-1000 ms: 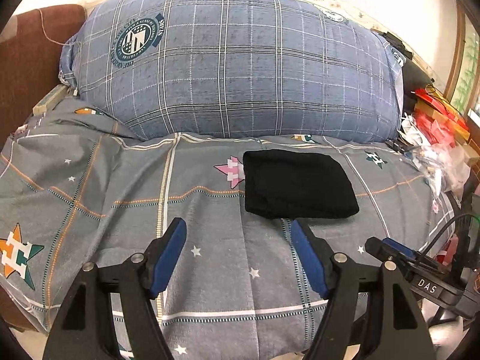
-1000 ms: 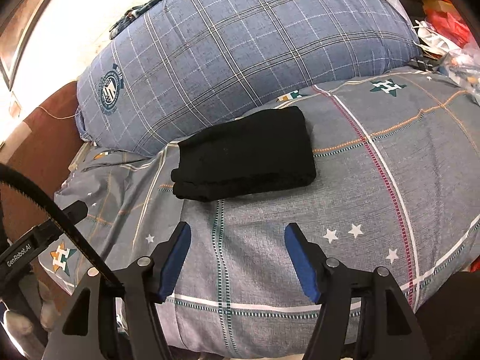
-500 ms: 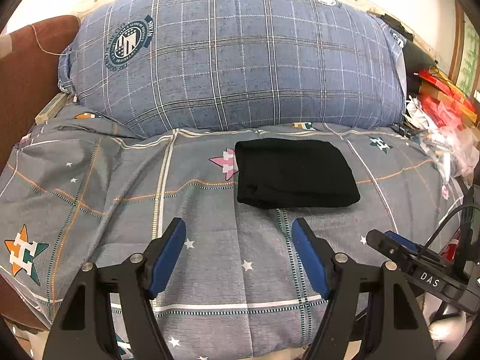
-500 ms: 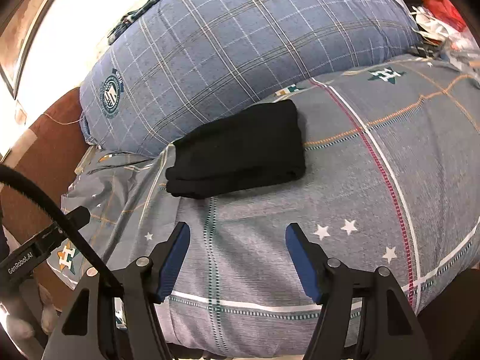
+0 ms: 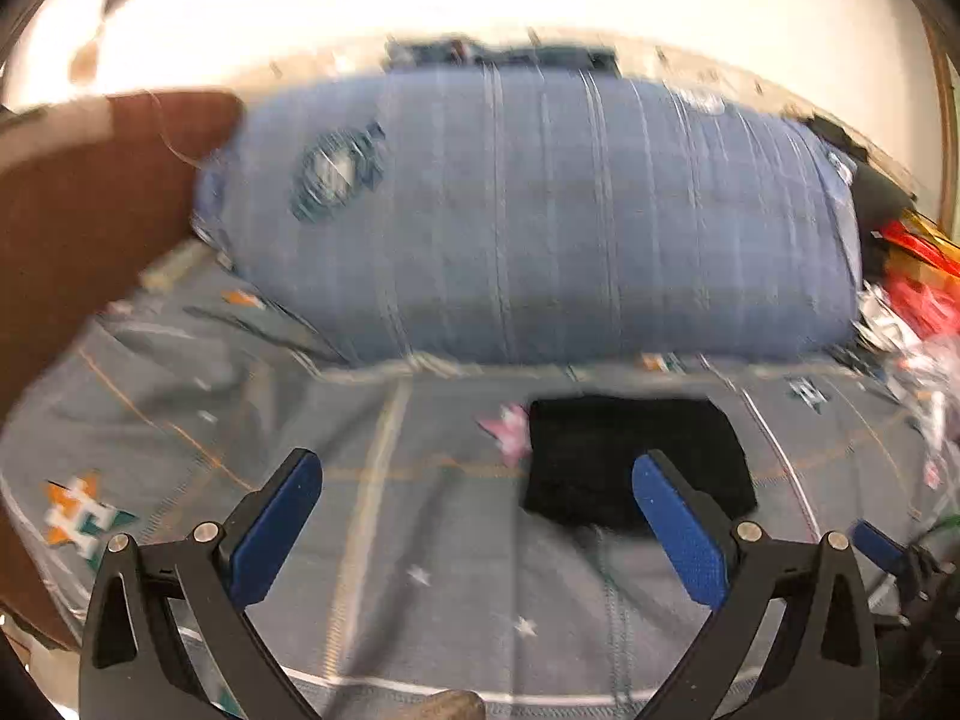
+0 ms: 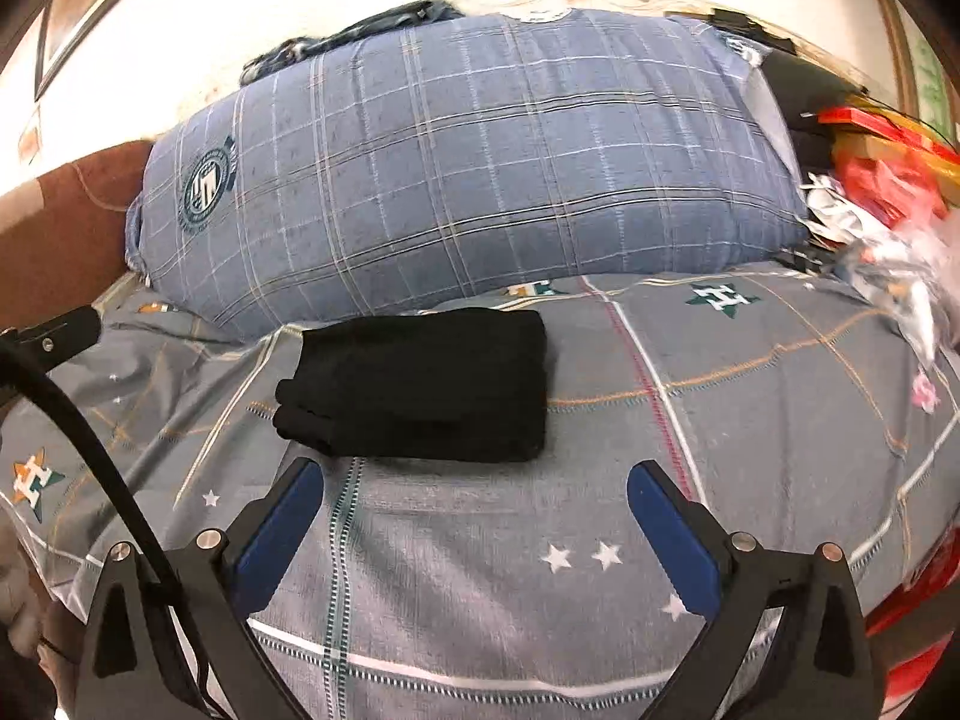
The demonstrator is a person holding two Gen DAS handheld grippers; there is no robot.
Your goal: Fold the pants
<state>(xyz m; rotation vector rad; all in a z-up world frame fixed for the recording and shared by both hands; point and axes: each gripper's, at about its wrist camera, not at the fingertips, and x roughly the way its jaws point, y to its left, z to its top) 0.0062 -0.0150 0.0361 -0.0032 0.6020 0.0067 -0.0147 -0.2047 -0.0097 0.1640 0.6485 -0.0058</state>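
Observation:
The black pants (image 6: 420, 384) lie folded into a compact rectangle on the grey patterned bedsheet (image 6: 480, 570), just in front of the big blue plaid pillow (image 6: 480, 162). They also show in the blurred left wrist view (image 5: 624, 456). My right gripper (image 6: 474, 516) is open and empty, a short way in front of the pants. My left gripper (image 5: 477, 510) is open and empty, in front of and to the left of the pants, not touching them.
A brown headboard or cushion (image 5: 78, 228) stands at the left. Red packages and crumpled plastic (image 6: 882, 198) pile up at the right edge of the bed. Dark clothes (image 6: 360, 36) lie on top of the pillow. A black cable (image 6: 90, 450) crosses the right wrist view at left.
Both grippers have pulled back from the folded pants and tilted upward, so more wall shows. The left view is motion-blurred. The pants have not moved.

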